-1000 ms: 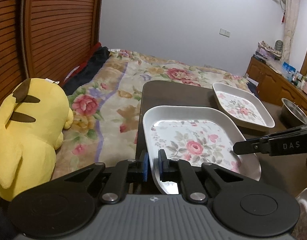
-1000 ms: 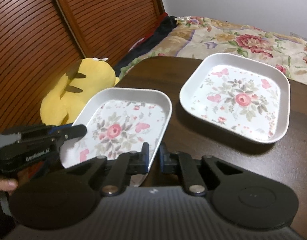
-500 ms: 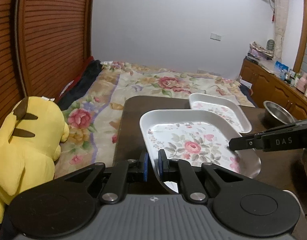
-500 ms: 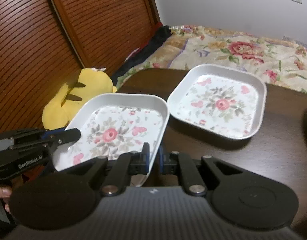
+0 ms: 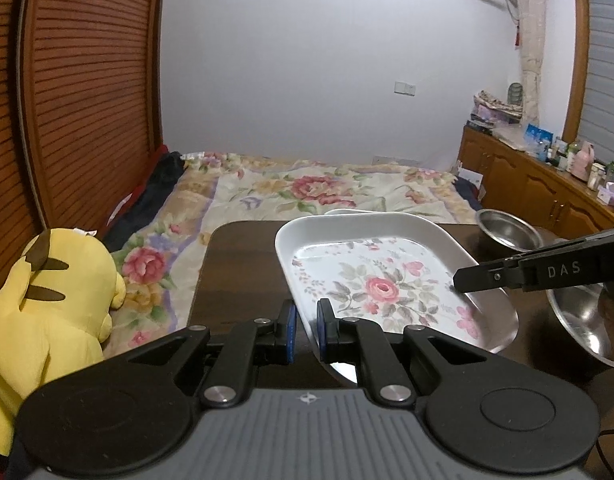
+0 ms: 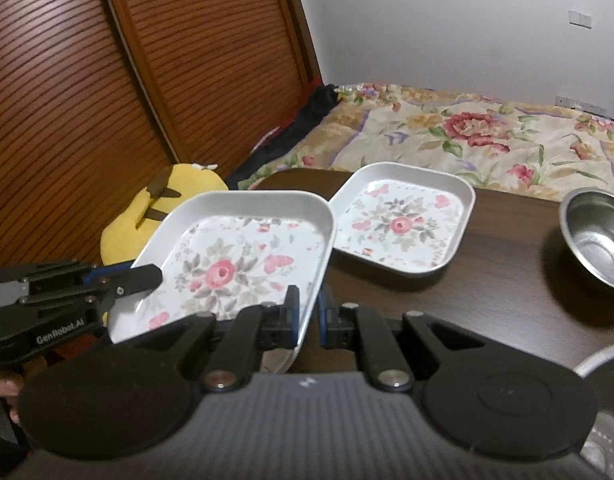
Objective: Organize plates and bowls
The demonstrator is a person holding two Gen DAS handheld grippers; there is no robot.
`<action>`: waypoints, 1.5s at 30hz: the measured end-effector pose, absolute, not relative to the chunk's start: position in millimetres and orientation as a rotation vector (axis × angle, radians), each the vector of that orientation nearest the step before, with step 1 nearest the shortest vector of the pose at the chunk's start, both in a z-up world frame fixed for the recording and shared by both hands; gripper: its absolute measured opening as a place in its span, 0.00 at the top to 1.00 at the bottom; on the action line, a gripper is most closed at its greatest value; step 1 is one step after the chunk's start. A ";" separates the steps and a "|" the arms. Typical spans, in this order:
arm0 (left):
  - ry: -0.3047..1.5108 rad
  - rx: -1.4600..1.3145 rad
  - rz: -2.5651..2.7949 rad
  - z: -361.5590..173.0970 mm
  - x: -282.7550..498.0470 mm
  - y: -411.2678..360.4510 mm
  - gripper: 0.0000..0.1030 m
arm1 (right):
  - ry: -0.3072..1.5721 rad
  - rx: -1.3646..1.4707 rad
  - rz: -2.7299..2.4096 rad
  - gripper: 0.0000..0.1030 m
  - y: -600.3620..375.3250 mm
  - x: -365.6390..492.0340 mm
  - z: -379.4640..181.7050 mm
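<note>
A white square plate with a rose pattern hangs above the dark table, held from both sides. My left gripper is shut on its near left rim. My right gripper is shut on its right rim, and its black fingers show at the plate's right edge in the left wrist view. A second matching plate lies flat on the table just beyond. In the left wrist view only its far rim peeks over the held plate.
A steel bowl stands on the table's right side, and another steel bowl sits nearer. A yellow plush toy lies left of the table on the flowered bed. A wooden cabinet lines the right wall.
Both grippers have risen with the plate and carried it toward the second plate; its far corner now overlaps that plate's edge in view. The steel bowls have come into sight.
</note>
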State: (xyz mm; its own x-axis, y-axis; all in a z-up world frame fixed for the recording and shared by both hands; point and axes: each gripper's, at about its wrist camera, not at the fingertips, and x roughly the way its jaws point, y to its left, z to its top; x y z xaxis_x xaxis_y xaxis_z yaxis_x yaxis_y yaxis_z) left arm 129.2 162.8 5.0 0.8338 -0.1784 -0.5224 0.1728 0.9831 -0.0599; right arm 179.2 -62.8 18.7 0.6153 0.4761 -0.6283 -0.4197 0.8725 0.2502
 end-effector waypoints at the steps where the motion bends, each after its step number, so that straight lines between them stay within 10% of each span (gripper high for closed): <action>1: 0.551 -0.008 -0.189 6.8 125.7 160.4 0.89 | 0.743 0.085 0.517 0.90 -66.4 176.2 20.4; 45: 0.653 -0.004 -0.256 -39.1 30.7 115.7 0.88 | 0.793 0.081 0.557 0.89 -121.3 72.4 -22.2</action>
State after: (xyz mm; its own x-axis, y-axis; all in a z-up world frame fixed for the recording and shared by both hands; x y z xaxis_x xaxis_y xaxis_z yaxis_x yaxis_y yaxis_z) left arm 30.7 115.7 -39.1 0.7638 -0.2369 -0.6004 0.2345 0.9685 -0.0838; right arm 72.4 -121.3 -22.2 0.5667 0.5029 -0.6526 -0.4436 0.8537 0.2728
